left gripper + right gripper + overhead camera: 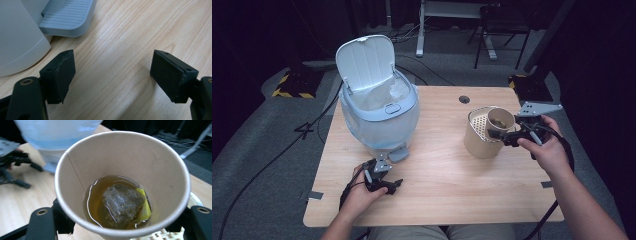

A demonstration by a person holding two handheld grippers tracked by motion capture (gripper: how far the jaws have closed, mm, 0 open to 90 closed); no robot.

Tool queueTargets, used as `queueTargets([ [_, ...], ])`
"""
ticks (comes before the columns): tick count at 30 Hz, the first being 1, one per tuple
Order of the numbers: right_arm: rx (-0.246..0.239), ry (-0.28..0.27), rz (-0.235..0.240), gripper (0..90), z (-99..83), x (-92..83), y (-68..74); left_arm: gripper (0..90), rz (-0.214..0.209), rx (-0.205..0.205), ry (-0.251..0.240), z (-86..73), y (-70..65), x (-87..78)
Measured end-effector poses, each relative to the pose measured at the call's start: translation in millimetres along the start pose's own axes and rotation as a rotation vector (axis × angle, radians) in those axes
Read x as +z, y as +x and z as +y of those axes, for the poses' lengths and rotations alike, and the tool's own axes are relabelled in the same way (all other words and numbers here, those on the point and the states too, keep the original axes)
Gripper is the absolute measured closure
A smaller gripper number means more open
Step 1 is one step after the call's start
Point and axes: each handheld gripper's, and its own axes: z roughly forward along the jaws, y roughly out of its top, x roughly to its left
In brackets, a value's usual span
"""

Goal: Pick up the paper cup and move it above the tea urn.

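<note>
The right tongs [498, 131] are clamped on a paper cup [500, 120], one jaw either side of its wall, and hold it in the air over the tan strainer tub [479, 142] at the right of the worktop [442, 190]. The right gripper view looks straight into the cup [122, 182]: a little brown tea at the bottom with a wet tea bag [122, 203] lying in it, its yellow tag against the wall. The left tongs [384, 180] rest low on the worktop with the jaws wide apart and nothing between them, just in front of the bin's pedal [67, 17]; the bin [379, 107] stands with its lid [364, 61] up. The step in hand looks like emptying the cup: tea through the perforated insert [481, 125] of the tub, the bag then to the bin. To do it well, keep the grip firm but not crushing, since a paper wall buckles easily. Keep the cup level until its lip is squarely over the insert, then tip slowly so the tea runs through the holes and does not splash onto the wood. The wet bag may slide out suddenly, so watch for that.
</note>
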Motion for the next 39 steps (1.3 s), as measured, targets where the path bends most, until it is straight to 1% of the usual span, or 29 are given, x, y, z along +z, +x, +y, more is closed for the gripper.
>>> queueTargets([
  [5, 0.015, 0.006, -0.057, 29.4, 6.7, 2.2, -13.1, 20.8, -0.001, 0.001, 0.0, 0.0, 0.1, 0.0],
  [9, 0.006, 0.025, -0.114, 29.4, 10.9, 5.2, -22.5, 20.8, 0.0, -0.001, -0.001, 0.0, -0.1, 0.0],
  [13, -0.051, 0.066, -0.188, 29.4, 16.0, 8.4, -28.1, 20.8, 0.0, -0.001, 0.0, 0.0, 0.0, 0.0],
  [19, -0.146, 0.105, -0.259, 29.4, 22.6, 13.0, -31.6, 20.8, -0.001, 0.001, 0.0, 0.0, 0.1, 0.0],
  [23, -0.161, 0.126, -0.278, 29.4, 22.2, 15.9, -36.0, 20.8, 0.0, 0.003, 0.001, 0.0, 0.2, 0.0],
  [25, -0.176, 0.136, -0.3, 29.4, 21.3, 16.4, -38.1, 20.8, 0.0, -0.001, 0.0, 0.0, -0.1, 0.0],
  [26, -0.19, 0.146, -0.315, 29.4, 21.0, 16.7, -38.5, 20.8, 0.0, -0.001, 0.0, 0.0, -0.1, 0.0],
  [27, -0.217, 0.16, -0.328, 29.4, 20.8, 17.0, -39.1, 20.8, 0.001, 0.002, 0.002, 0.1, 0.0, -0.1],
  [32, -0.32, 0.225, -0.392, 29.4, 20.2, 19.2, -41.4, 20.8, 0.0, 0.004, 0.003, 0.1, 0.0, -0.1],
  [34, -0.35, 0.248, -0.429, 29.5, 19.8, 20.4, -42.5, 20.8, 0.0, 0.002, 0.004, 0.1, -0.2, -0.2],
  [36, -0.402, 0.277, -0.466, 29.5, 19.8, 21.5, -44.0, 20.8, 0.001, 0.002, 0.003, 0.1, -0.2, -0.2],
  [39, -0.459, 0.309, -0.501, 29.5, 19.4, 23.3, -44.9, 20.8, 0.0, 0.002, 0.004, 0.1, -0.2, -0.2],
])
